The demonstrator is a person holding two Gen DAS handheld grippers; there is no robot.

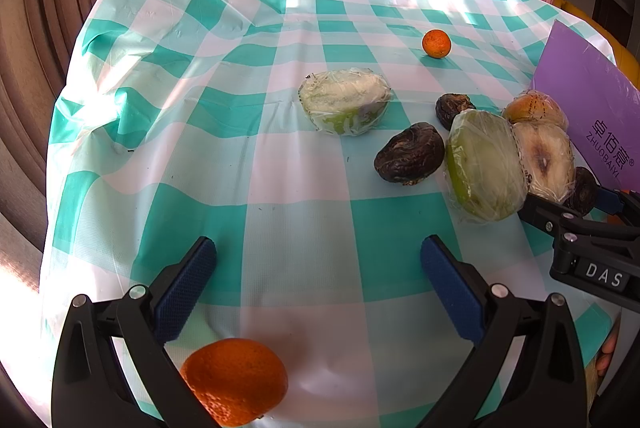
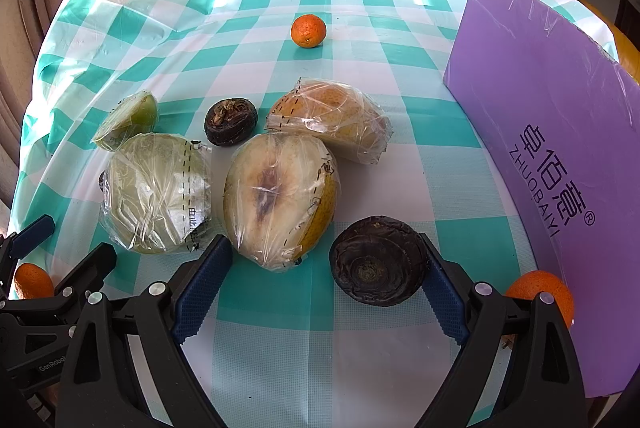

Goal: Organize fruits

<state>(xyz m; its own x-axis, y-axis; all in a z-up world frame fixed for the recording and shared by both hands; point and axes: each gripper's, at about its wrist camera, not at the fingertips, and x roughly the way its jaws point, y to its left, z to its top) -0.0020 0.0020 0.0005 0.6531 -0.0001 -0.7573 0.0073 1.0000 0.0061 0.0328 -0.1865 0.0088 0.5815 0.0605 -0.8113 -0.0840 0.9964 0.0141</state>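
Note:
My left gripper [image 1: 318,260] is open and empty; an orange [image 1: 236,380] lies on the cloth just under its left finger. Ahead lie a wrapped green apple half [image 1: 344,102], two dark shrivelled fruits [image 1: 410,154], and a small orange [image 1: 436,43] far back. My right gripper [image 2: 326,260] is open. A wrapped pear half [image 2: 280,196] and a dark fruit [image 2: 378,266] lie between its fingertips, the dark fruit against the right pad. Another wrapped pear half [image 2: 332,118], a wrapped green half [image 2: 158,188] and a far orange [image 2: 308,31] lie beyond.
A purple box [image 2: 552,148] stands upright at the right edge of the checked tablecloth [image 1: 200,108]. An orange [image 2: 540,292] sits by the box, behind my right finger. Another orange [image 2: 32,280] lies by the left gripper. Curtains hang at the left.

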